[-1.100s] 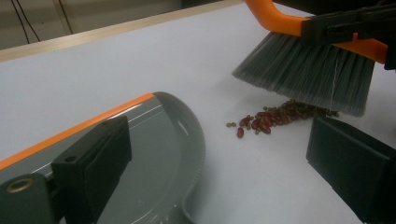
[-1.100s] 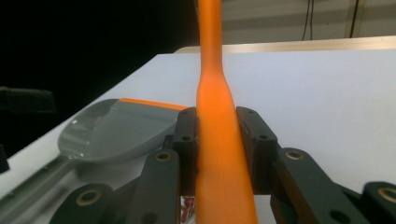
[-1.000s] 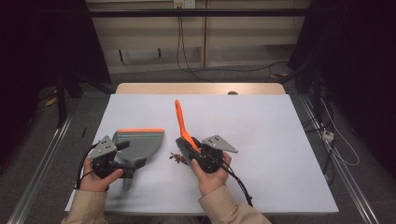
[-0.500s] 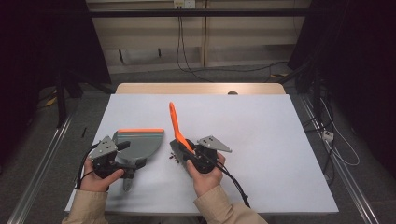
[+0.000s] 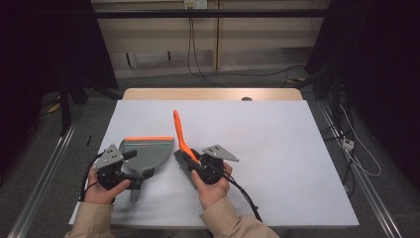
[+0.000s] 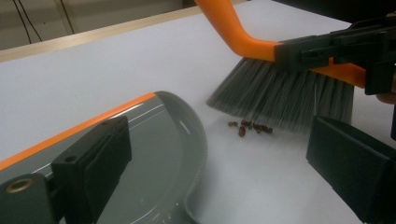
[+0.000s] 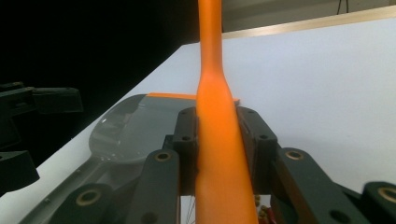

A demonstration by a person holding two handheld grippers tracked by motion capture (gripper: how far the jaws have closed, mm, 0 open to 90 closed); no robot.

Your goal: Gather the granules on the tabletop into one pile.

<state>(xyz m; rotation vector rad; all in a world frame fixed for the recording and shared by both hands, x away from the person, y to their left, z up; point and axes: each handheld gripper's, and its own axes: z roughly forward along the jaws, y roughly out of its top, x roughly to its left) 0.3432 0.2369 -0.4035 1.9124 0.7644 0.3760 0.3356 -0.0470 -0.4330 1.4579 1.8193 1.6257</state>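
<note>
Between the right gripper's [image 7: 219,154] jaws sits the orange handle of a brush [image 5: 181,140], clamped tight from both sides, pads flat against the plastic. That handle sticks up and leans toward the far edge of the table [image 5: 277,129], while the grey bristles [image 6: 285,95] point down at the white top, tips right at the surface. Just in front of the bristles there's a little scatter of dark reddish crumbs [image 6: 250,127], maybe beans or seeds, too small to tell.

Over on the other side, the left gripper [image 5: 130,168] has hold of a grey dustpan [image 5: 148,153] with an orange strip along its front lip. In the left gripper view the two jaws stand fairly far apart, one over the pan's floor and one out past its rounded wall, so they look wide, and I honestly can't tell whether the pads are actually pressing on the pan or it's gripped somewhere lower down by its handle.

Pan and brush are just beside each other near the front edge of the table, left of the middle, crumbs in the gap between them. Both hands come in from the near edge, beige sleeves, cables trailing back off each gripper.
</note>
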